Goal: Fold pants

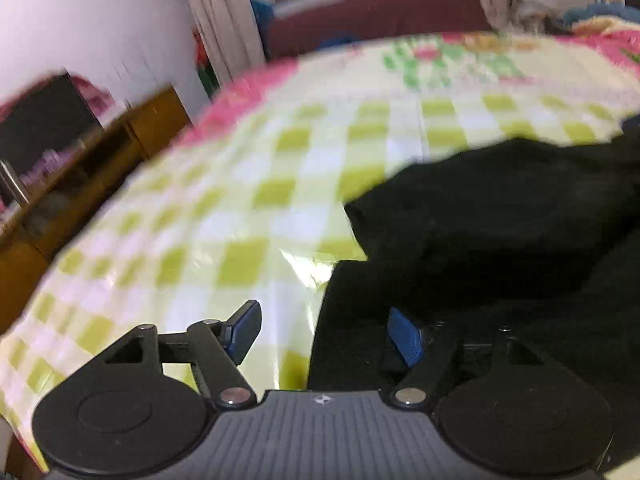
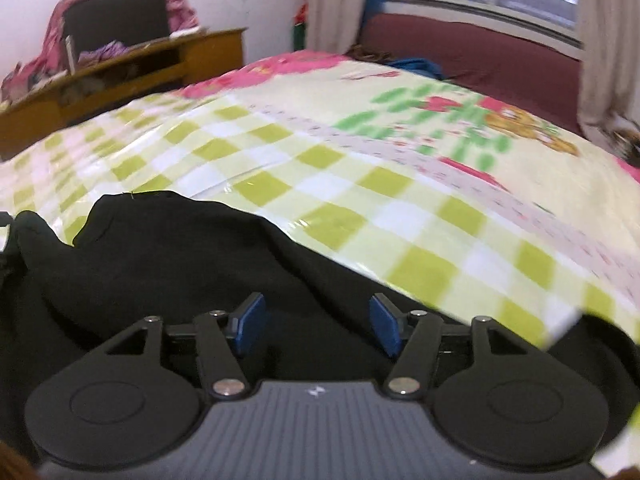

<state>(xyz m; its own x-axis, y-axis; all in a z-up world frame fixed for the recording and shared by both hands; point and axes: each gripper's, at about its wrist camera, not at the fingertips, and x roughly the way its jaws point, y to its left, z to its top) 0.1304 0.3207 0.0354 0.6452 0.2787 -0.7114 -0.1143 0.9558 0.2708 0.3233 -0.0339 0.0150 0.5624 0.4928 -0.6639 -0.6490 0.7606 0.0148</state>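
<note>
Folding step looks between grabs: left gripper (image 1: 325, 334) and right gripper (image 2: 316, 330) both have jaws apart with nothing clamped, and the crumpled black fabric pants (image 1: 500, 216) lie bunched on the glossy green-and-white checked bed cover (image 1: 240, 184), just under both tools. Left pads straddle the cloth edge; right sits over cloth. Next grab probably wants one clean edge layer per side, not the bunch.

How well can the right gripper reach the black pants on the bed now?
Probably yes: the right gripper is open directly over the black pants, nothing lies between its pads, and the checkered bedspread around is bare.
</note>
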